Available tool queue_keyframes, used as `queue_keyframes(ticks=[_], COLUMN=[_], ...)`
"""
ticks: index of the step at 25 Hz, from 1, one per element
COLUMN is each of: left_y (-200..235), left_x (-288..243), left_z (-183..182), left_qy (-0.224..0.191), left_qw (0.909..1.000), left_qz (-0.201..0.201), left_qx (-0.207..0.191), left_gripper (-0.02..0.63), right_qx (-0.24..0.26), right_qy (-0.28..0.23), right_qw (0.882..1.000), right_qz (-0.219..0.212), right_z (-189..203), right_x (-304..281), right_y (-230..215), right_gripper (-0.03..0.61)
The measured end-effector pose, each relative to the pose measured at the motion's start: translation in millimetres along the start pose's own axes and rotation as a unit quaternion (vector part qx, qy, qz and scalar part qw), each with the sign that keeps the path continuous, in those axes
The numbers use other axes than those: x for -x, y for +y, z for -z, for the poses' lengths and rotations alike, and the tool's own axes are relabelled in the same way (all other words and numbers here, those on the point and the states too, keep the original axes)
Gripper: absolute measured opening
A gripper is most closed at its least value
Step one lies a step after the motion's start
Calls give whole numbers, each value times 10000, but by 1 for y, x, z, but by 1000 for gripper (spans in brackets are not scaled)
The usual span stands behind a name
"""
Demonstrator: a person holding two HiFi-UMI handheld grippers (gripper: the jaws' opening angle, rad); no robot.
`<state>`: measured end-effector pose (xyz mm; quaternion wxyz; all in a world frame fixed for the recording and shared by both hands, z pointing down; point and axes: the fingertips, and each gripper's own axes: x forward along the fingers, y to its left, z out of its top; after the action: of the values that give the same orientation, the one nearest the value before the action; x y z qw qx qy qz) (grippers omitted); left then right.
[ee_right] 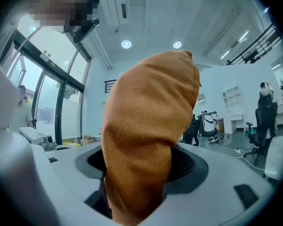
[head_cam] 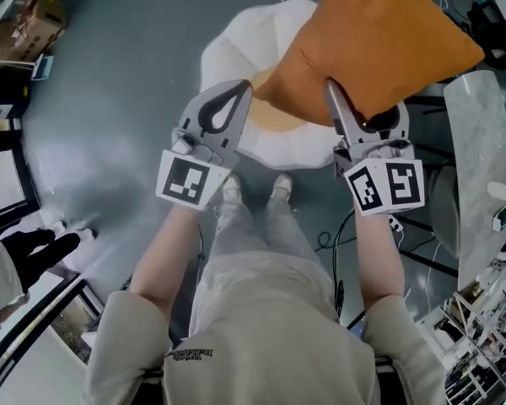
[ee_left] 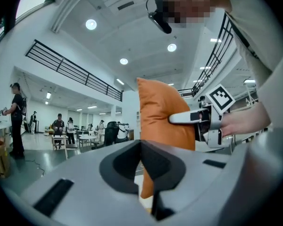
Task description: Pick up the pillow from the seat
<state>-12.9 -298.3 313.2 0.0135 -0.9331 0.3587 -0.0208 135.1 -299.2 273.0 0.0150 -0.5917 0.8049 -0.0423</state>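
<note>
An orange pillow (head_cam: pixel 379 40) hangs above a white rounded seat (head_cam: pixel 236 49), lifted clear of it. My right gripper (head_cam: pixel 341 95) is shut on the pillow's lower edge. In the right gripper view the orange fabric (ee_right: pixel 146 126) bulges out from between the jaws of the right gripper (ee_right: pixel 137 173) and fills the middle. My left gripper (head_cam: pixel 240 87) is shut and empty, just left of the pillow's lower corner. In the left gripper view the left gripper (ee_left: pixel 141 147) has its jaws pressed together. Beyond them the pillow (ee_left: pixel 162 121) hangs upright, with a finger (ee_left: pixel 181 118) of the right gripper on it.
The person's feet stand on grey floor just in front of the seat. A pale tabletop (head_cam: pixel 481 167) with clutter lies at the right. Cardboard boxes (head_cam: pixel 25 24) sit at the far left, and cables (head_cam: pixel 337 234) trail on the floor. Several people (ee_left: pixel 16 117) stand far off.
</note>
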Motion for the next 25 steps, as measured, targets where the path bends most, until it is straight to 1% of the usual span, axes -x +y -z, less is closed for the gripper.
queue_keyframes(ticks=[3, 6, 9, 13, 16, 19, 21, 25], left_y=[-4, -12, -24, -33, -38, -45, -44, -47], left_x=[18, 35, 50, 73, 91, 105, 114, 124], left_z=[-40, -73, -102, -130, -142, -148, -149, -148], left_qy=[-72, -220, -384, -579, -648, -730, -817, -885], left_qw=[9997, 9992, 9985, 9974, 9970, 9961, 9955, 9948], left_qz=[-8, 7, -13, -22, -8, -30, -94, -212], left_qx=[-230, -341, -398, -419, -428, -496, -471, -460], left_gripper=[9, 9, 9, 9, 9, 9, 9, 9], right_qx=[-15, -40, 187, 520, 809, 768, 742, 641], right_qy=[-209, -435, -641, -903, -1050, -1178, -1229, -1198], right_qw=[9997, 9986, 9971, 9938, 9903, 9895, 9891, 9899], right_qz=[-152, -293, -368, -393, -407, -342, -336, -399], right_z=[-36, -66, -91, -116, -125, -127, -125, -118], right_x=[18, 41, 63, 84, 99, 112, 116, 122], right_y=[16, 31, 39, 53, 69, 79, 89, 96], right_gripper=[345, 348, 351, 354, 356, 365, 366, 370])
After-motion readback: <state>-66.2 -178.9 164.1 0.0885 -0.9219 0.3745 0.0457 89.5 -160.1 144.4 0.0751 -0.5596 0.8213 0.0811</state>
